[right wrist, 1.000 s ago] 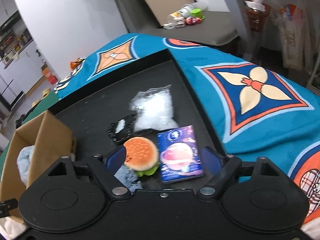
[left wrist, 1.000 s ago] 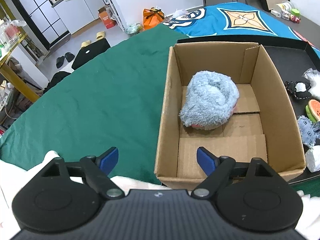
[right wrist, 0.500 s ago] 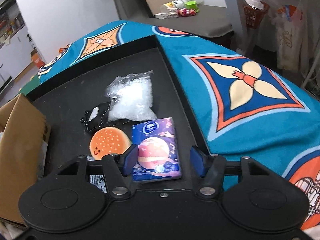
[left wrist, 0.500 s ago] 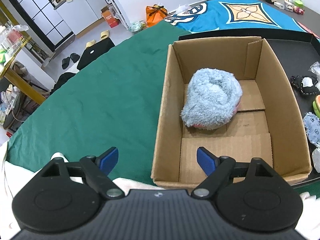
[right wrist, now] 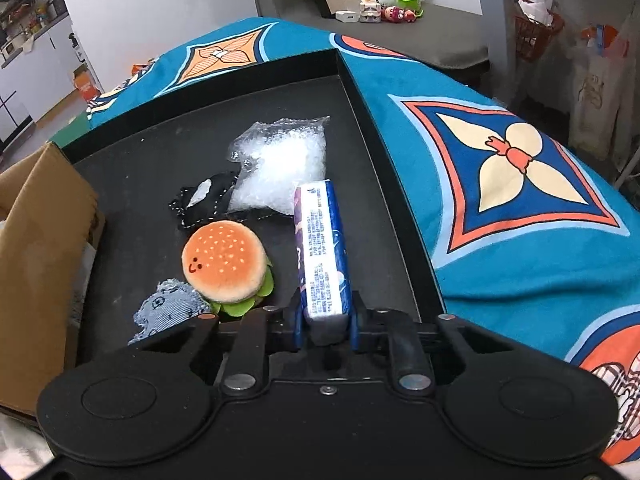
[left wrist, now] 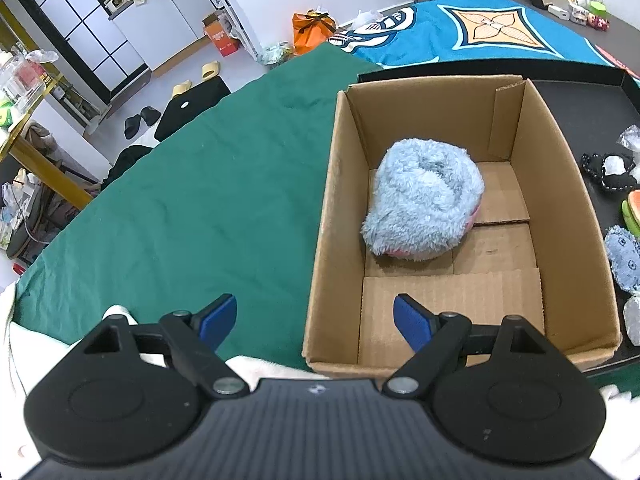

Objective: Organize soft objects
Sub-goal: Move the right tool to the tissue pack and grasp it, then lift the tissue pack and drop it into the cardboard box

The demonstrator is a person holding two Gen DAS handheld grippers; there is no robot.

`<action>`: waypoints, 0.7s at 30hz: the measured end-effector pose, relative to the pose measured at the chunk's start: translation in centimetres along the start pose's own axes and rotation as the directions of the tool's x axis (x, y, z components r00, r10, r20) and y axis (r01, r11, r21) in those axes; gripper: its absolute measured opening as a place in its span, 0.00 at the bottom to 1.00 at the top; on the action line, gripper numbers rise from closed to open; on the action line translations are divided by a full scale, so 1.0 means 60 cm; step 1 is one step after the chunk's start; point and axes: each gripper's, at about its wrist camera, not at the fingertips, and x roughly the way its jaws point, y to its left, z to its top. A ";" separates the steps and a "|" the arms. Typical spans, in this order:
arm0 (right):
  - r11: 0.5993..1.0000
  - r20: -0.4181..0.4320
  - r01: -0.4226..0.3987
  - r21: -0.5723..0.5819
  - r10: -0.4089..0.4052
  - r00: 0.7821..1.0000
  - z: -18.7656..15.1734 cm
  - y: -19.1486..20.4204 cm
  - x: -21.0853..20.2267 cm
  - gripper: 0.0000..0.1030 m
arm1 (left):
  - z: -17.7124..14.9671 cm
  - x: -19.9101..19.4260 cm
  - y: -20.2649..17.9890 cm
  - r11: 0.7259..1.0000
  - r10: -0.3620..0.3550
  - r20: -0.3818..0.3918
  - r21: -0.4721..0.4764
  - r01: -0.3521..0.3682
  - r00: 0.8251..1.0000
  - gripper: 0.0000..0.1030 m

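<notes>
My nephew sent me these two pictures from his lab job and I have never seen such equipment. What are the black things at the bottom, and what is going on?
They are two hand-held grippers, each with a camera looking along its fingers. One picture is from the left gripper, open and empty, above a cardboard box holding a fluffy blue plush. The other is from the right gripper, shut on a blue tissue pack over a black tray. On the tray lie a burger plush, a clear plastic bag, a black plush and a denim piece.
</notes>
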 end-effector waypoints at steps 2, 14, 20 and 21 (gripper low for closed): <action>1.000 0.012 -0.009 0.004 0.009 1.000 0.000 0.001 -0.007 0.19 | -0.001 -0.003 0.003 1.000 -0.005 0.005 -0.008 0.005 1.000 0.82; 0.998 0.125 -0.032 -0.048 0.038 0.991 0.013 0.017 -0.072 0.19 | -0.007 -0.013 0.024 0.997 -0.039 0.038 -0.058 0.041 0.999 0.82; 0.997 0.148 -0.040 -0.060 0.048 0.988 0.022 0.022 -0.089 0.19 | -0.013 -0.018 0.032 0.996 -0.049 0.057 -0.069 0.053 0.997 0.82; 0.997 0.151 -0.042 -0.063 0.051 0.987 0.022 0.025 -0.092 0.19 | -0.014 -0.019 0.033 0.996 -0.052 0.060 -0.072 0.056 0.997 0.82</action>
